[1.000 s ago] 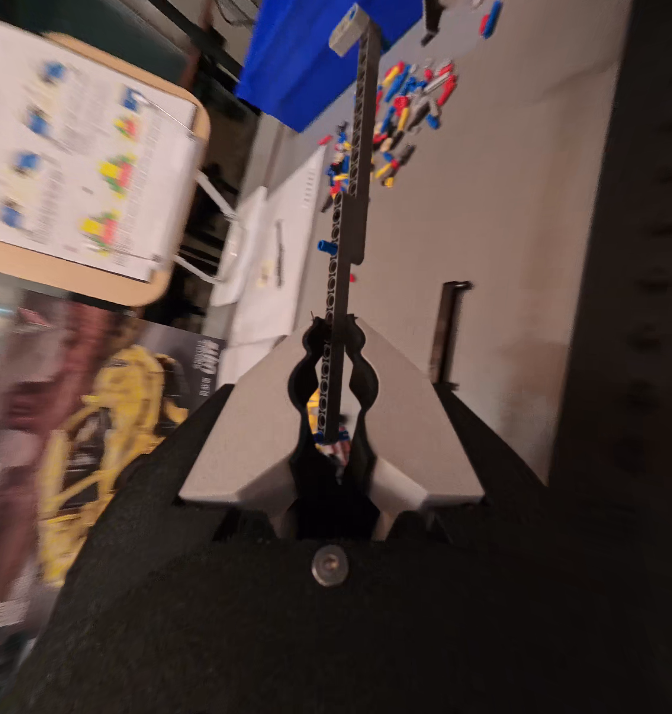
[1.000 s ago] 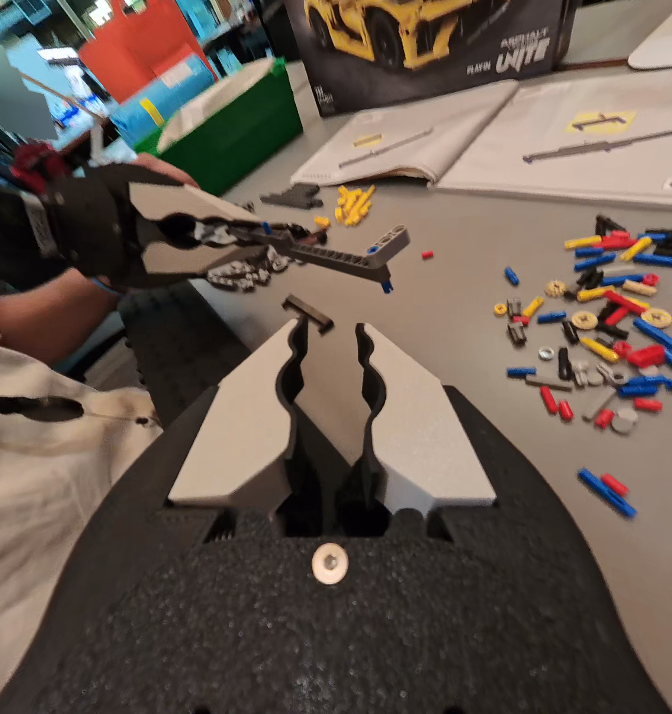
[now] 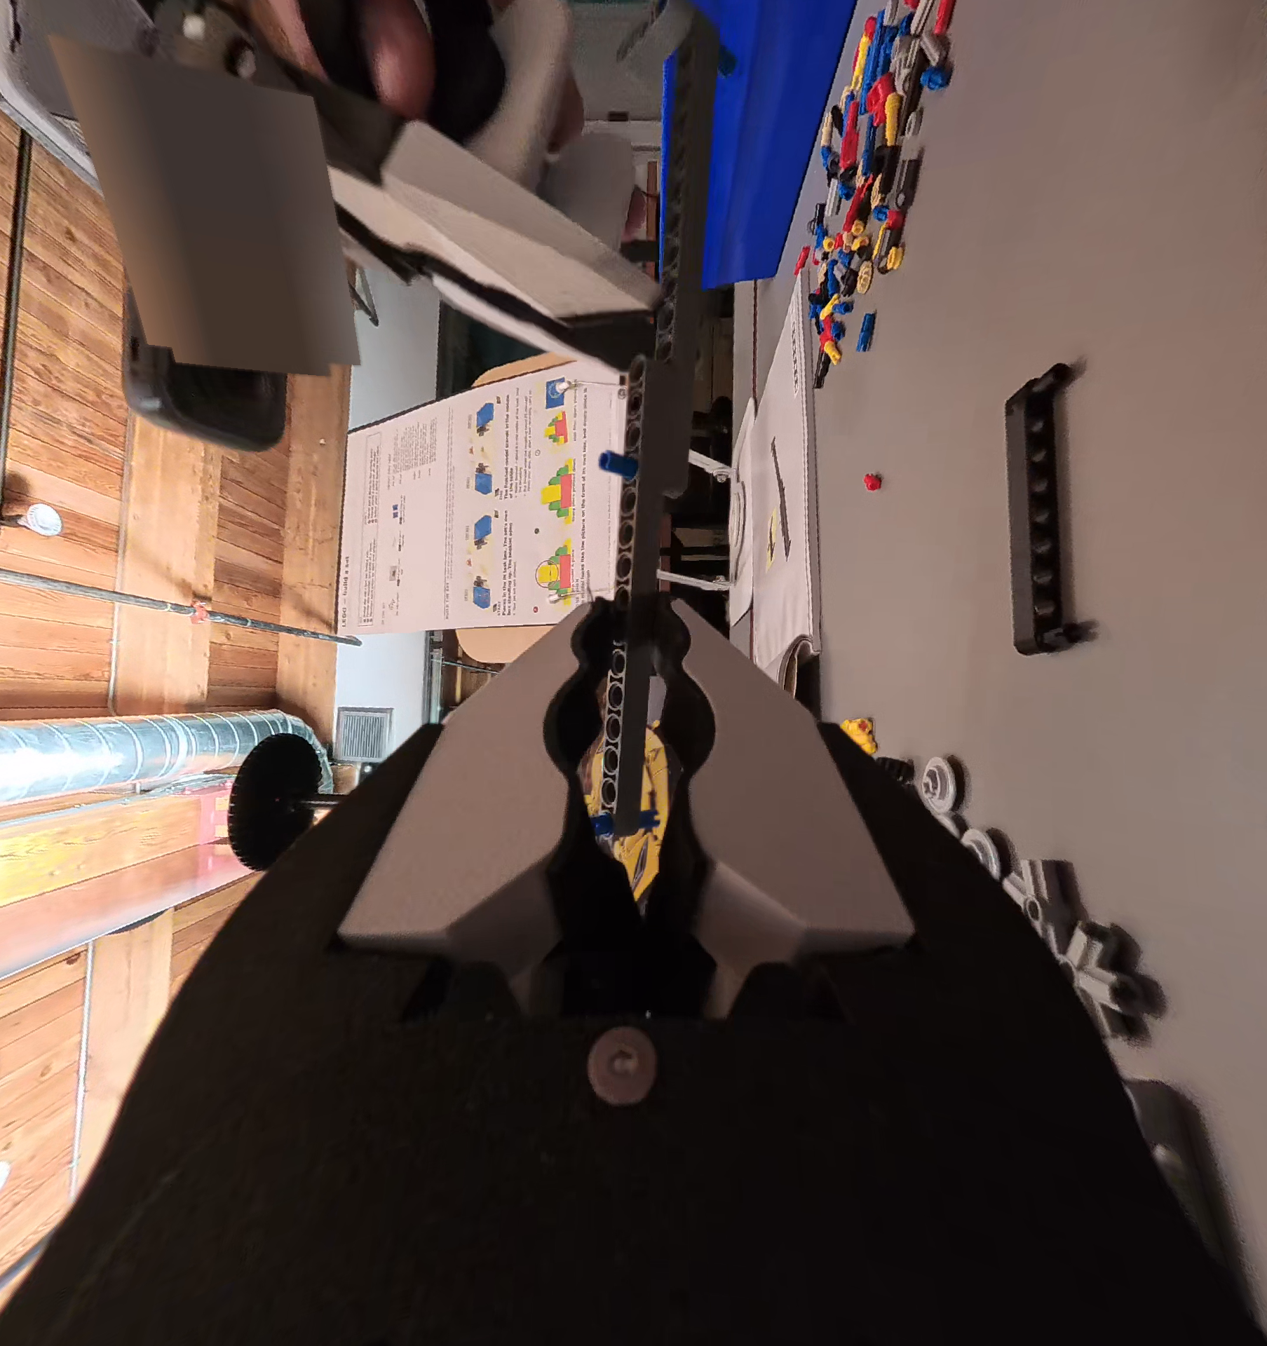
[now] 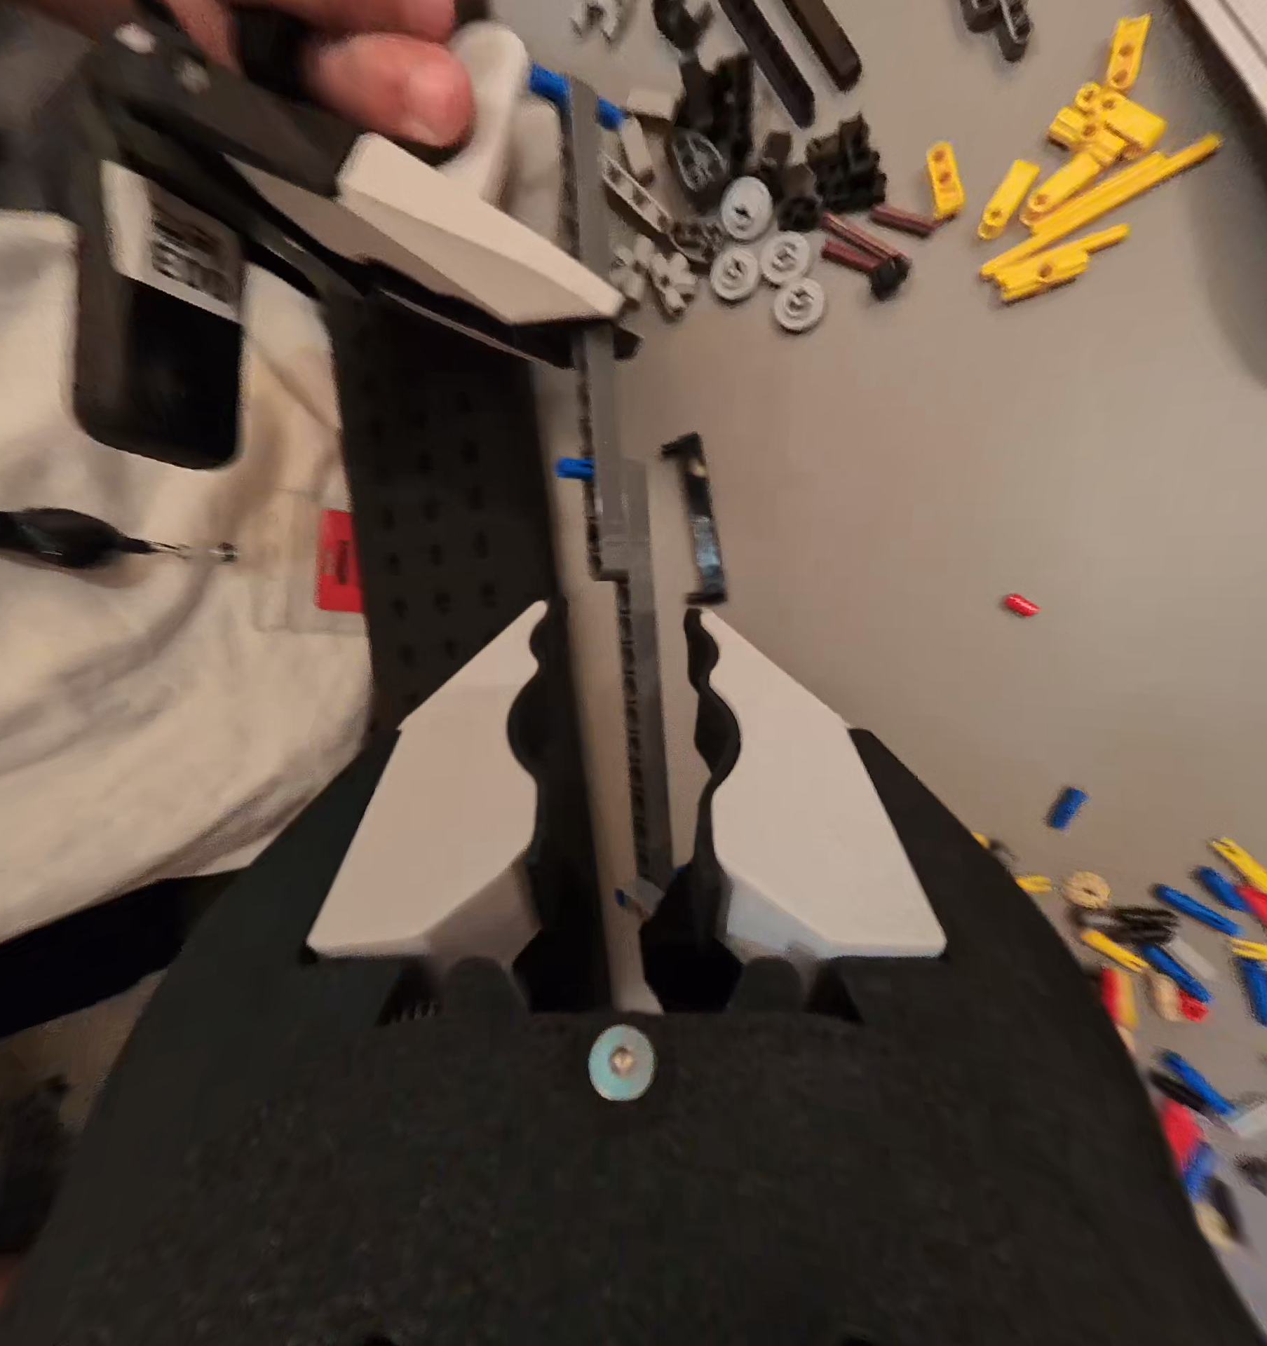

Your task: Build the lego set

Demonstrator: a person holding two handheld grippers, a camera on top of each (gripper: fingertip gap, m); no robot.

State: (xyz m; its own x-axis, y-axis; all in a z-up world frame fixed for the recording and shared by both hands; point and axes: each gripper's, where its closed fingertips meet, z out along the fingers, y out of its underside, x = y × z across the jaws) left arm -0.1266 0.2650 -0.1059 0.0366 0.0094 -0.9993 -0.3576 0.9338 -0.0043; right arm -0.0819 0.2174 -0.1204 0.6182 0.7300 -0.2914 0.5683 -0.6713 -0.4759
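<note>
A long dark grey beam assembly (image 3: 634,510) with blue pins (image 3: 610,461) is held above the grey table (image 3: 1162,655). My left gripper (image 3: 634,619) is shut on its near end. My right gripper (image 3: 616,320) reaches in from the upper left, its tips at the beam's far part. In the right wrist view the beam (image 4: 619,524) runs between the open jaws of my right gripper (image 4: 619,619), with a gap on each side. The left gripper (image 4: 601,328) clamps the beam's other end there, with a hand on it.
A short black beam (image 3: 1042,510) and a red pin (image 3: 870,481) lie on the table. A pile of small coloured parts (image 3: 870,167), grey gears (image 3: 1053,896), yellow parts (image 4: 1067,197), a blue bin (image 3: 754,146), an instruction sheet (image 3: 470,510) and a black mat (image 4: 441,510) are around. The gap from one gripper's tips to the other's is roughly 7 centimetres.
My right gripper has come up to the held beam, which now lies between its open jaws. My left gripper has turned while keeping the beam.
</note>
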